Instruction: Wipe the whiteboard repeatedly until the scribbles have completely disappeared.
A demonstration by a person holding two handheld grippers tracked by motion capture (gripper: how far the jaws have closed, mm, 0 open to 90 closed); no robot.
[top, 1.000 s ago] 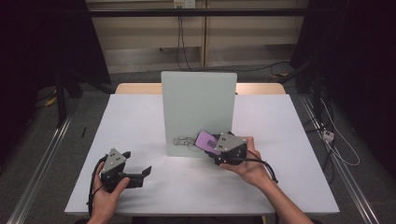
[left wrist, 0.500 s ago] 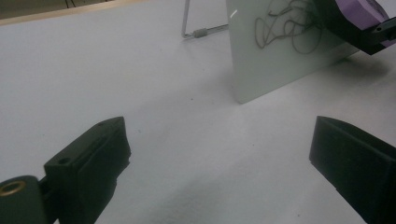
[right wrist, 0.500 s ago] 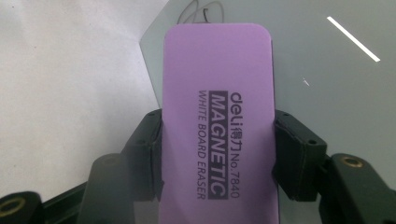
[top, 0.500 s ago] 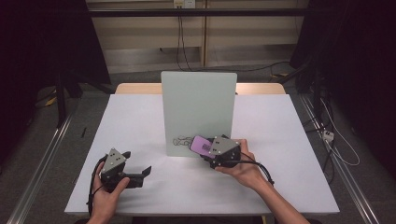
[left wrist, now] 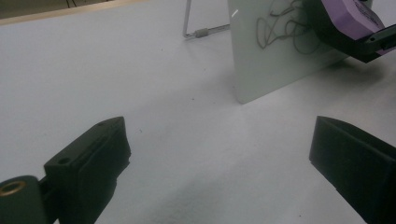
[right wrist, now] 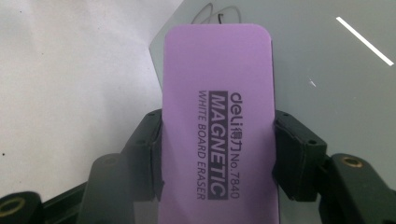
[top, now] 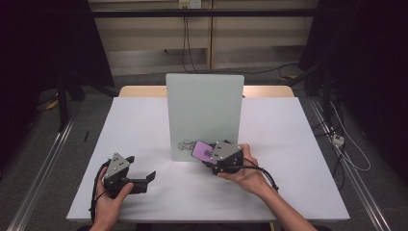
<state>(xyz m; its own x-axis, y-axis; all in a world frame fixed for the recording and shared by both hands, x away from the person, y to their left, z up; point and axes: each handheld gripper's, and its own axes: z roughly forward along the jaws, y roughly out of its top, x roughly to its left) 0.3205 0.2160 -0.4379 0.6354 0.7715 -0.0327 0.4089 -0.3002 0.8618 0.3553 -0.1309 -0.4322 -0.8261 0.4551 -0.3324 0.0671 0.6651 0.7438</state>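
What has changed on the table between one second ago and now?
The right gripper, shut on the purple eraser, slid left along the foot of the whiteboard, toward the scribble drawn there. The left gripper stayed put, fingers open; the board did not move.

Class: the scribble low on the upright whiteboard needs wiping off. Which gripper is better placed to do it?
Right. The right gripper holds the purple eraser beside the scribble; the left gripper rests open, away from the whiteboard.
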